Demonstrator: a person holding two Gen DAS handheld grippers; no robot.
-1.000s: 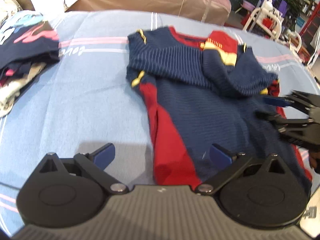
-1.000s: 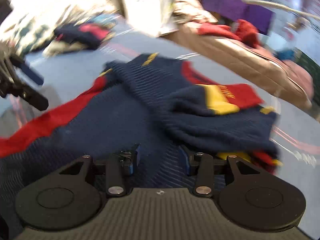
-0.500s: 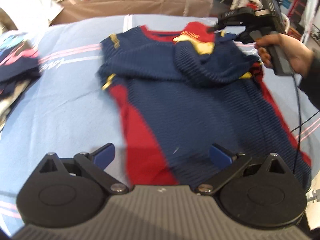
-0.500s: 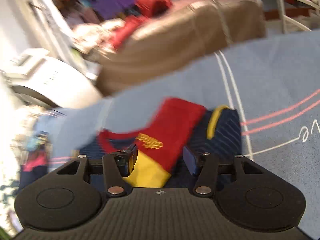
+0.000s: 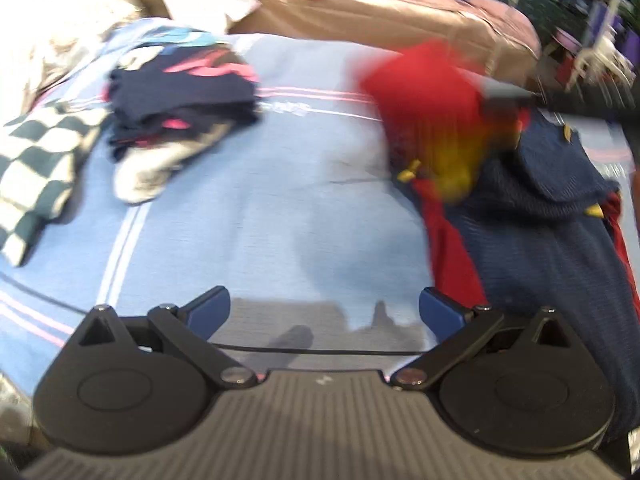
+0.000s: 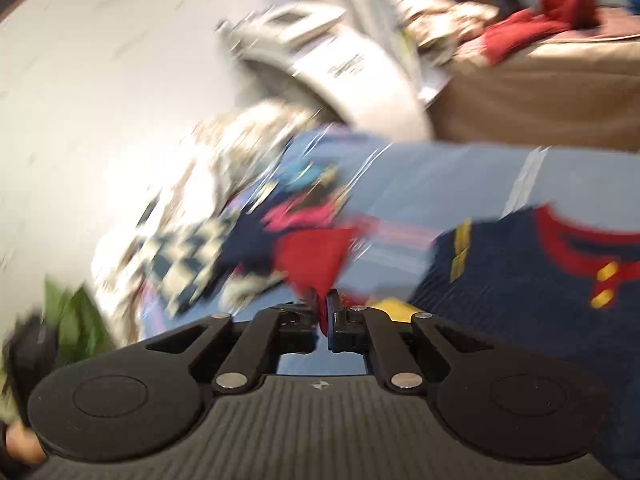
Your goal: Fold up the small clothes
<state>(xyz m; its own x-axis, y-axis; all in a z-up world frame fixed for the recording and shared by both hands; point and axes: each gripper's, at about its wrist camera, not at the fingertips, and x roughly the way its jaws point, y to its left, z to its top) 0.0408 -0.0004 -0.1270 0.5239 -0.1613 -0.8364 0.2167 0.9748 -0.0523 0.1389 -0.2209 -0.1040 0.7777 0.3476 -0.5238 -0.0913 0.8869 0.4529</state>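
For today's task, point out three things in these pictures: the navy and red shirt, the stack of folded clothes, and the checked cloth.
navy and red shirt [image 5: 552, 248], left wrist view, on its navy body.
stack of folded clothes [image 5: 180, 100], left wrist view, on the top navy garment.
checked cloth [image 5: 36, 176], left wrist view, on its green-and-white squares.

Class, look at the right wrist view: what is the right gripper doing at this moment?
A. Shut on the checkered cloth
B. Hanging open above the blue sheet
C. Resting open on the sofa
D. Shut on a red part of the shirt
D: the right gripper has its jaws pressed together with a red flap of the navy and red shirt pinched between them.
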